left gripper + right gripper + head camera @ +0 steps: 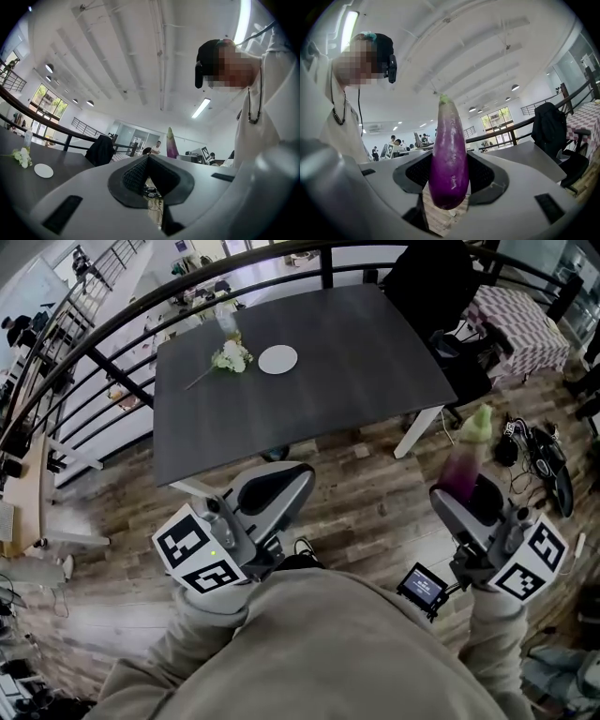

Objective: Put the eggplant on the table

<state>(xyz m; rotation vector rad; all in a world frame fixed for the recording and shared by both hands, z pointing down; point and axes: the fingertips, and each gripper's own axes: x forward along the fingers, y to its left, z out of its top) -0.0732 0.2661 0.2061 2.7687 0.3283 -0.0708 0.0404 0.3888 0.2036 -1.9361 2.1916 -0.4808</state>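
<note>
A purple eggplant [449, 159] with a pale green tip stands upright between the pads of my right gripper [449, 164], which is shut on its lower half. In the head view the eggplant [466, 460] is held over the wooden floor, right of the dark grey table [356, 371]. My left gripper [298, 476] is near the table's front edge with its jaws shut and nothing in them. From the left gripper view [148, 159] the eggplant [172, 143] shows beyond the fingertips.
On the table lie a white plate [277, 359] and a small bunch of white flowers [231, 357]. A black chair with a jacket [427, 277] stands at the far right corner. A railing [84, 343] runs behind the table. Cables and bags [536, 451] lie on the floor at right.
</note>
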